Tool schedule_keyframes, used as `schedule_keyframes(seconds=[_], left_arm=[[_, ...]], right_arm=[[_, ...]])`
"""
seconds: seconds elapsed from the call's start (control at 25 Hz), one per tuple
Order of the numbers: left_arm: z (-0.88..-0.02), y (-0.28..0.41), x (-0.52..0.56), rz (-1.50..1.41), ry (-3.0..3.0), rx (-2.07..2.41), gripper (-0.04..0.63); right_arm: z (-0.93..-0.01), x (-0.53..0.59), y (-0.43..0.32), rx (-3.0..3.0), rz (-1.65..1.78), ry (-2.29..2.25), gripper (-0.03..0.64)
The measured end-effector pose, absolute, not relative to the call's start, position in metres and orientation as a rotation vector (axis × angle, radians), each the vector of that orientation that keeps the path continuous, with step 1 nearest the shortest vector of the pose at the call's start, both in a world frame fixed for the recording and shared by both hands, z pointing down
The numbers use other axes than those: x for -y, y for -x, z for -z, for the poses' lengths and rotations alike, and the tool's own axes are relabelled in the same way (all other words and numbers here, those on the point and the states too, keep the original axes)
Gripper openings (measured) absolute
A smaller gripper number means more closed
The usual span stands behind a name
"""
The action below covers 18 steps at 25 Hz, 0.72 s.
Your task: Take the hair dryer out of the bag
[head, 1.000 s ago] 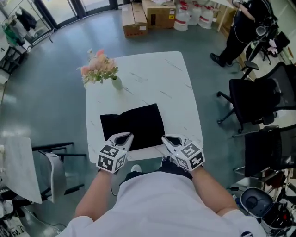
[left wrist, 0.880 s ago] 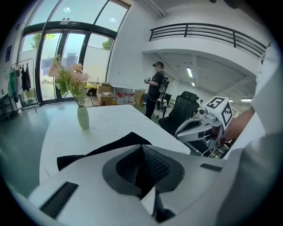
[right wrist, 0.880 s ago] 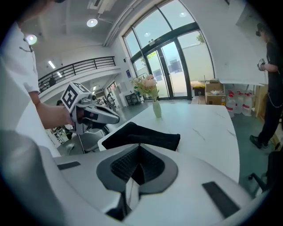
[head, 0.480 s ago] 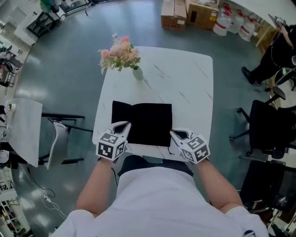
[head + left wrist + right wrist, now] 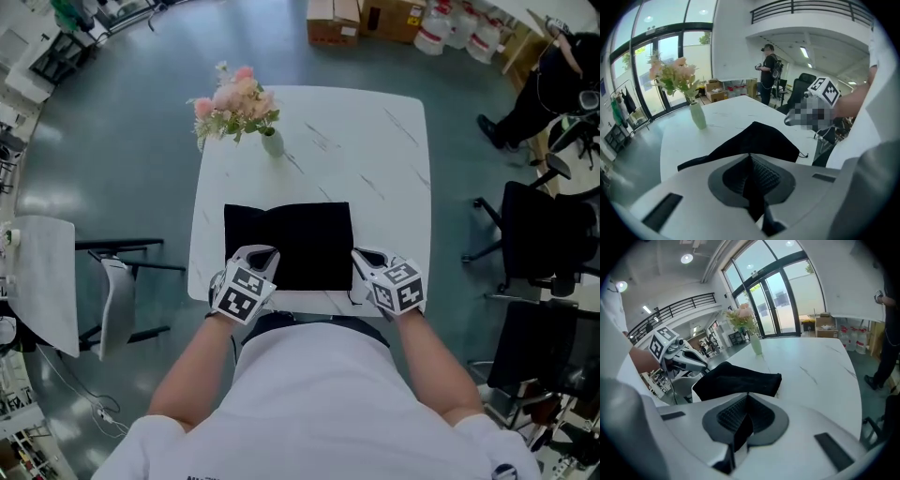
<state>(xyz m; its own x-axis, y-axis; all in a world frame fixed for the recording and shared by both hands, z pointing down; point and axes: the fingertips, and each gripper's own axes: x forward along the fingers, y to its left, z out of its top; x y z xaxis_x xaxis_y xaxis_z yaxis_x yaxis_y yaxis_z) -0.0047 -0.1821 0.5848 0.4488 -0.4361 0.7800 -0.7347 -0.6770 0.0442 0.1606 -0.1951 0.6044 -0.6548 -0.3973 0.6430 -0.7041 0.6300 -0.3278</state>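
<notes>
The black fabric bag (image 5: 289, 246) lies on the white marble-veined table (image 5: 375, 159); no hair dryer shows, so it is presumably inside, under the humped cloth; the left gripper (image 5: 257, 255) is at the bag's near left corner, the right gripper (image 5: 367, 258) at its near right, both pressed together on nothing; best spread one, pinch cloth beside the mouth, and steady it while the other reaches in; beyond the bag's far left corner a pale green vase (image 5: 272, 142) holds pink flowers.

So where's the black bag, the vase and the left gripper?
black bag (image 5: 291, 244), head view, middle of its cloth.
vase (image 5: 272, 142), head view, pale green body.
left gripper (image 5: 262, 253), head view, between its fingertips.
</notes>
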Motion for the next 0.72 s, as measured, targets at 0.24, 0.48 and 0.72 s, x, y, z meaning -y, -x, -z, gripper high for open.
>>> schedule_keyframes(seconds=[0.24,0.48,0.72], left_arm=[[-0.607,-0.054,0.185,-1.463,-2.613,0.656,0.034],[-0.641,-0.079,0.183,-1.683,-2.595,0.333,0.172],[-0.657,-0.069,0.184,-1.777,-2.508,0.257,0.173]], right_arm=[[-0.601,0.200,-0.167,2.301,-0.812,-0.974,0.017],[-0.594,0.183,-0.174,2.292,-0.829,-1.029,0.017],[-0.595,0.179,-0.184,2.287,-0.852,-1.071,0.017]])
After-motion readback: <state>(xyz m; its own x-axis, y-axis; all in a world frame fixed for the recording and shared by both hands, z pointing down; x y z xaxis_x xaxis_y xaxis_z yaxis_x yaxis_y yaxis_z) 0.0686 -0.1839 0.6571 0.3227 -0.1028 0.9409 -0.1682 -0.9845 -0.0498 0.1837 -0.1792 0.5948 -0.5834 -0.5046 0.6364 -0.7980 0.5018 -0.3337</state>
